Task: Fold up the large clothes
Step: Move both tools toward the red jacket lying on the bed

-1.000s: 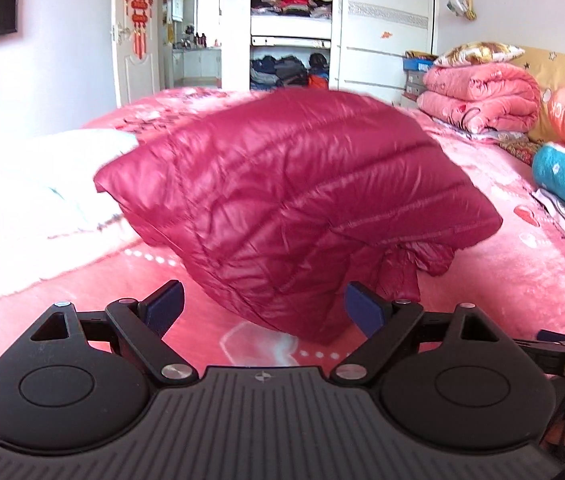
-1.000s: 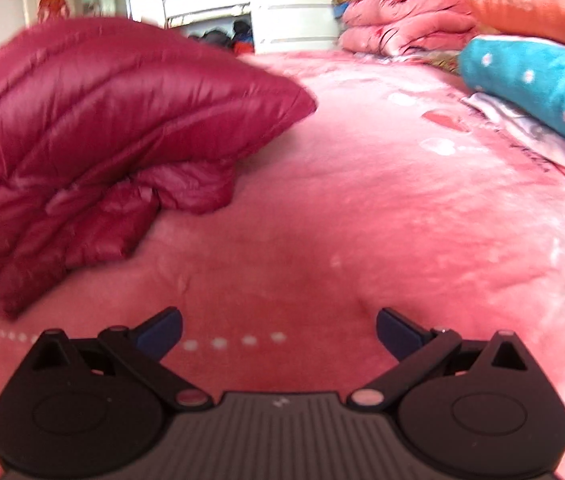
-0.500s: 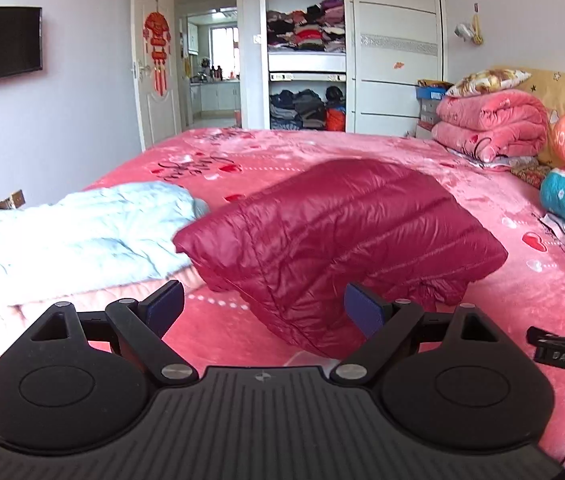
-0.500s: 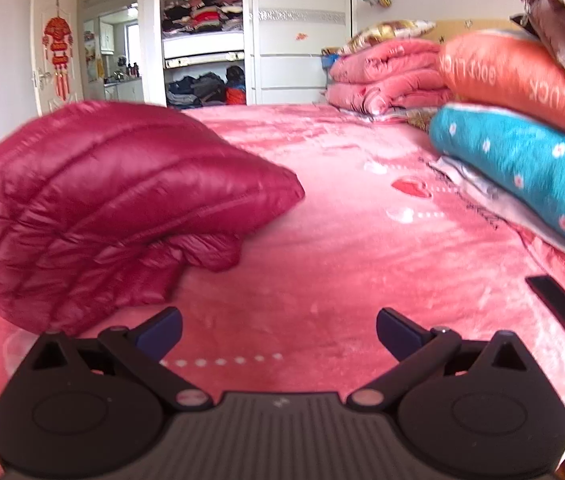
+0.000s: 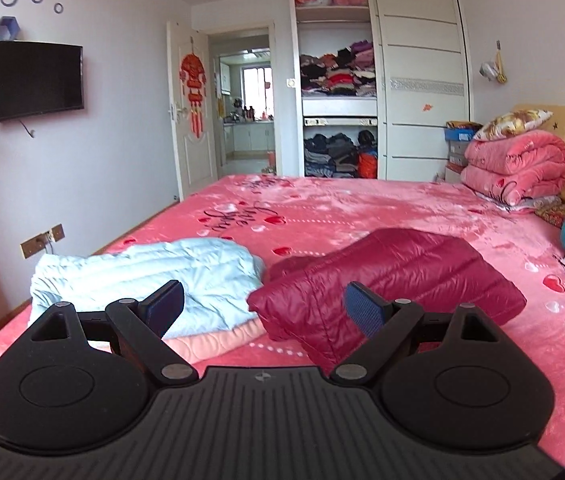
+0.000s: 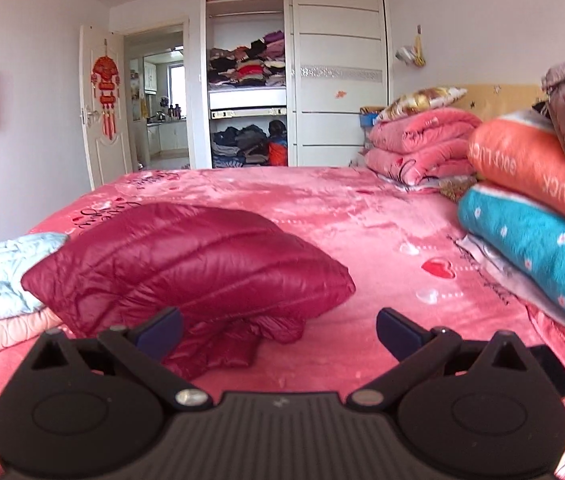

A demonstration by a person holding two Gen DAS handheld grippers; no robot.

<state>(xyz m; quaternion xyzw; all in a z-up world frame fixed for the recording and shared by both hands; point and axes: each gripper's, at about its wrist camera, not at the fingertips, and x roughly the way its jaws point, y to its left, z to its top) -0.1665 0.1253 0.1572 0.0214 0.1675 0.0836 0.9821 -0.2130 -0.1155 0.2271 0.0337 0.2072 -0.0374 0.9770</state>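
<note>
A dark red quilted down jacket (image 5: 394,276) lies folded into a thick bundle on the pink bed (image 5: 322,208). It also shows in the right wrist view (image 6: 186,264), with a loose part sticking out under its near edge. My left gripper (image 5: 264,308) is open and empty, held back from and above the jacket. My right gripper (image 6: 278,328) is open and empty, near the jacket's front right corner, not touching it.
A folded light blue down jacket (image 5: 154,276) lies on a pale pink pad left of the red one. Stacked folded blankets (image 6: 534,216) line the bed's right side. An open wardrobe (image 5: 334,80) and a doorway stand beyond the bed. A wall TV (image 5: 34,80) hangs left.
Both grippers have pulled back and up from the red jacket, which now looks smaller and farther. The blue jacket and the whole room have come into view.
</note>
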